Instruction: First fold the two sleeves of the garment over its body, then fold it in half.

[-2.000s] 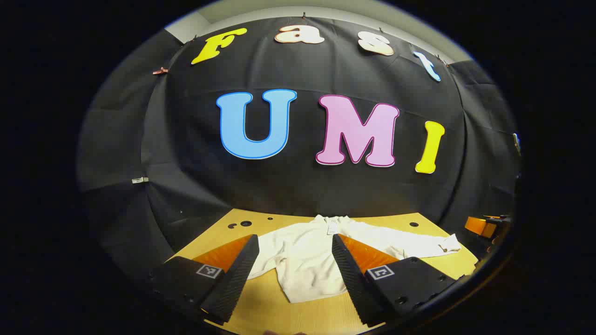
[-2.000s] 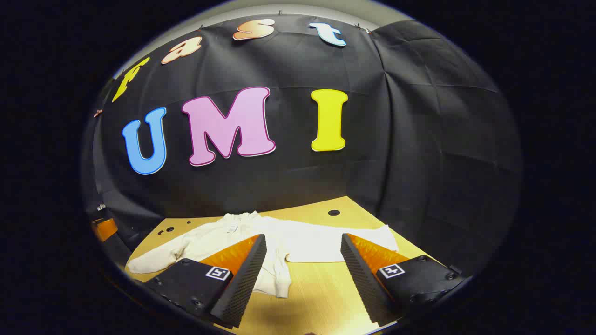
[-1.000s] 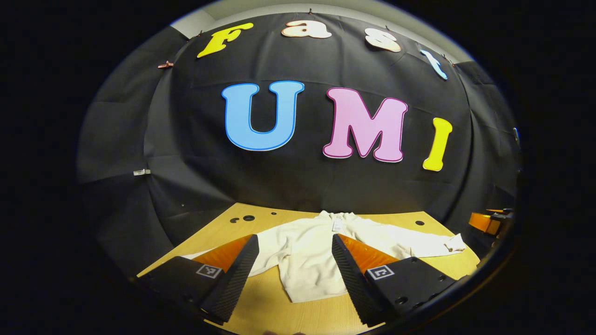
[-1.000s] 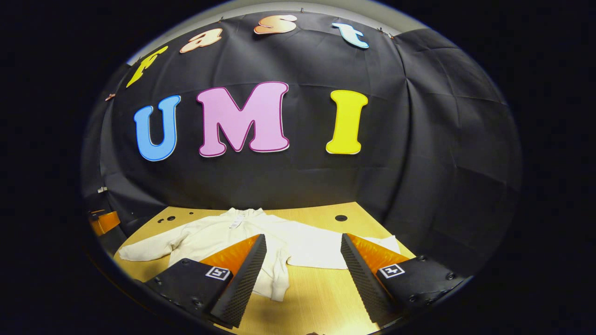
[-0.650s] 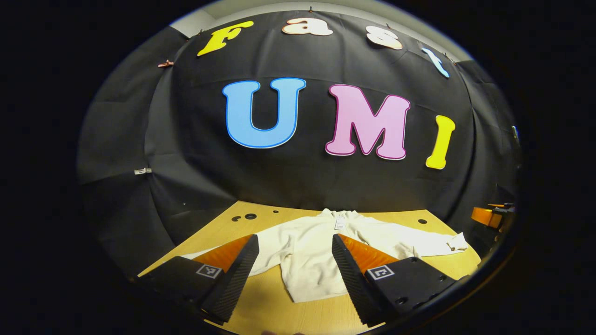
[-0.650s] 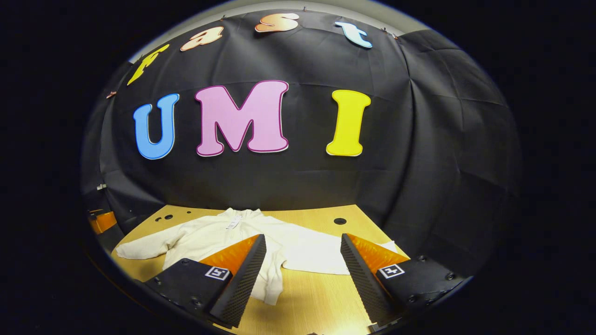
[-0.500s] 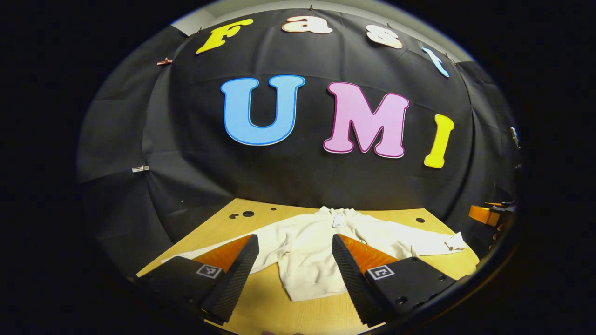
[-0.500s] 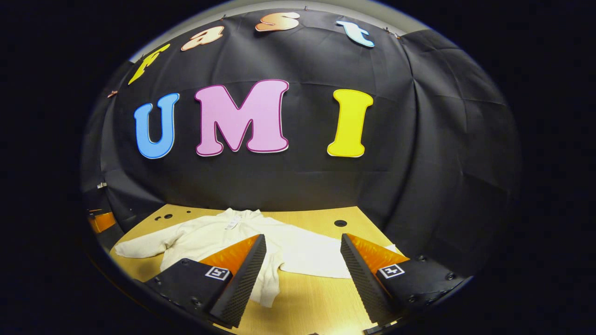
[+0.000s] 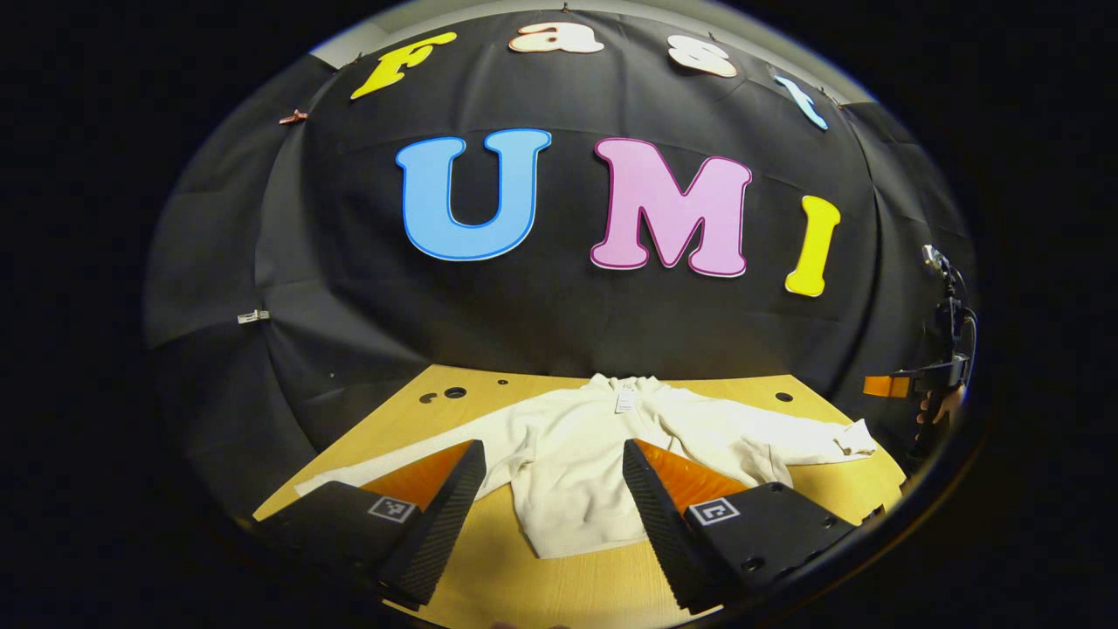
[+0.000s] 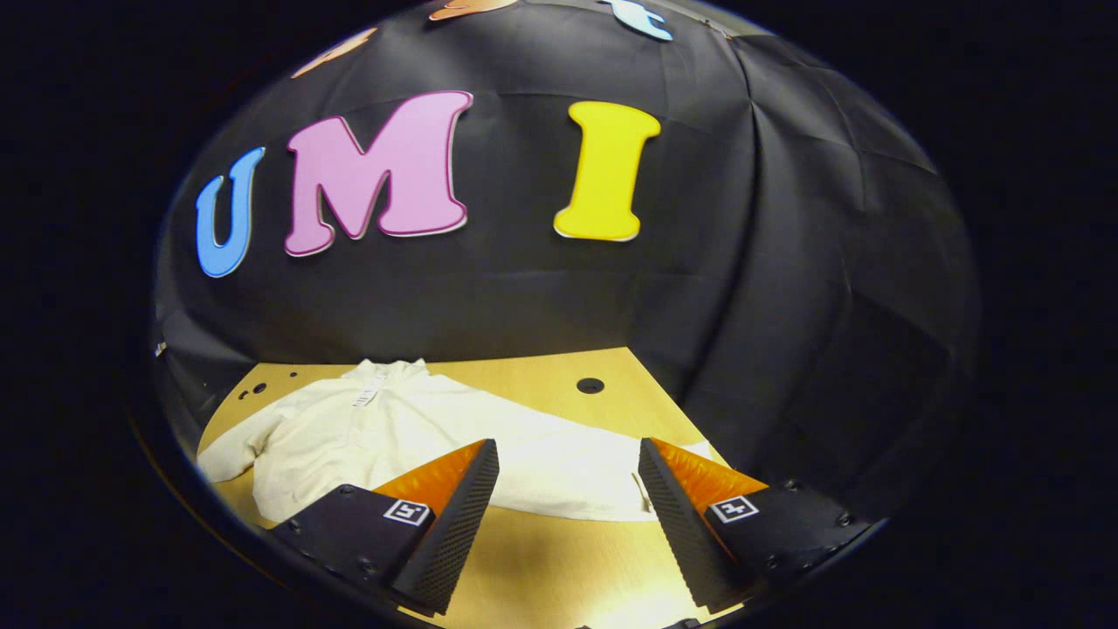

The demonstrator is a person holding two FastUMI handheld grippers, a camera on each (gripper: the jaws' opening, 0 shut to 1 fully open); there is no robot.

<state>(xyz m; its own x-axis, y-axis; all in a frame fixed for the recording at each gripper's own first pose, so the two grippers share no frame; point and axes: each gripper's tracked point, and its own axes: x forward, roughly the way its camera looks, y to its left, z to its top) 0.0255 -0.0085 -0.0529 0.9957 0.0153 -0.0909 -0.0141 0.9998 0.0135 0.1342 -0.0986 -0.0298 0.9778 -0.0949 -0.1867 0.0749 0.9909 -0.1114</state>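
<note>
Two grippers hang above the table (image 9: 489, 411) with nothing between their fingers, and neither touches cloth. We go from left to right. The left sleeve (image 9: 511, 450) lies stretched out flat toward the left edge, its end hidden behind a finger in the left gripper view. The left gripper (image 9: 552, 511) has its jaws wide apart over the near edge, facing the body (image 9: 572, 472); we judge it is held there ready, waiting its turn.

The garment (image 10: 367, 437), a cream top, lies spread in the middle of the table, collar (image 9: 622, 389) toward the far wall and hem (image 9: 576, 546) toward us. A small tag (image 9: 624, 402) shows at the collar. Both sleeves are out sideways, so no fold is made.

The right sleeve (image 10: 559, 476) runs to the right, its cuff (image 9: 854, 437) near the right edge. The right gripper (image 10: 566, 515) points at this sleeve with its jaws wide apart, the sleeve lying across the gap just beyond them. We judge this sleeve is to be taken first, near the cuff, and laid over the body.

At the far right in the left gripper view, the other gripper and a hand (image 9: 939, 406) show dimly.
</note>
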